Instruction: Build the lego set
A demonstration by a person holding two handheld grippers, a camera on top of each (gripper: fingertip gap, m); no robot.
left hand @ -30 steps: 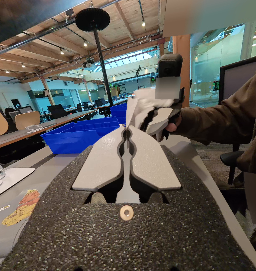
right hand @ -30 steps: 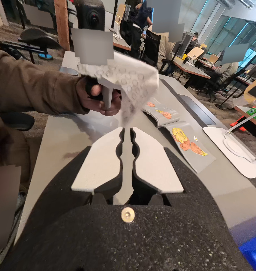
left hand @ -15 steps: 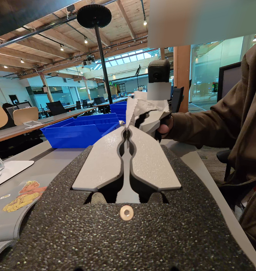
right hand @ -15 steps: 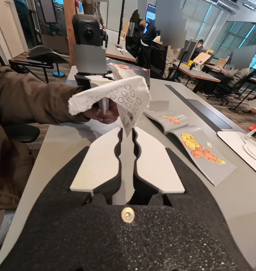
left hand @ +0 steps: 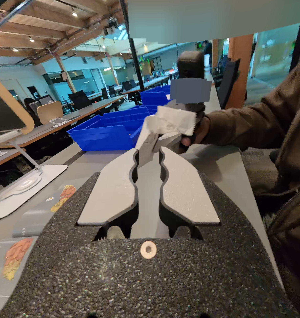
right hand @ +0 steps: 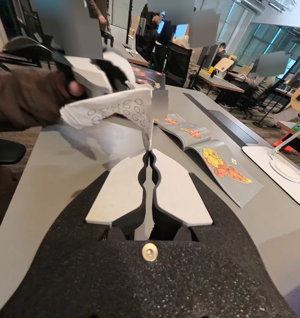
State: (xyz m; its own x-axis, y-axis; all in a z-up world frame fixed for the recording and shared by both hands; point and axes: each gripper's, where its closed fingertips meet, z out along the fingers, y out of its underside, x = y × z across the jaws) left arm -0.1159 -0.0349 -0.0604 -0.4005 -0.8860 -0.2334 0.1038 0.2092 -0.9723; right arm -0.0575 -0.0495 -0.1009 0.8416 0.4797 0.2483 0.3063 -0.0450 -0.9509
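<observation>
Fingers first: my left claw (left hand: 147,152) stands apart, a clear gap between its two grey fingers, and the edge of the white paper bag (left hand: 164,127) hangs down into that gap, lying against the left finger and not pinched. My right claw (right hand: 149,151) is together at the tips, clamped on the bag's (right hand: 121,110) lower corner. From that pinch the bag rises and folds away to the left in the right wrist view, ring marks printed across it, its far end blurred. In the left wrist view my right hand (left hand: 197,130) grips its handle above the bench (left hand: 219,165), brown sleeve behind it. Outward now: an open instruction booklet (right hand: 219,158) lies on the bench toward its right edge in the right wrist view, pictures of orange and yellow models on its pages. Past it, a white flat stand base (right hand: 279,172) sits at that edge. At the bench's far end, blue bins (left hand: 111,132) stand in a row.
</observation>
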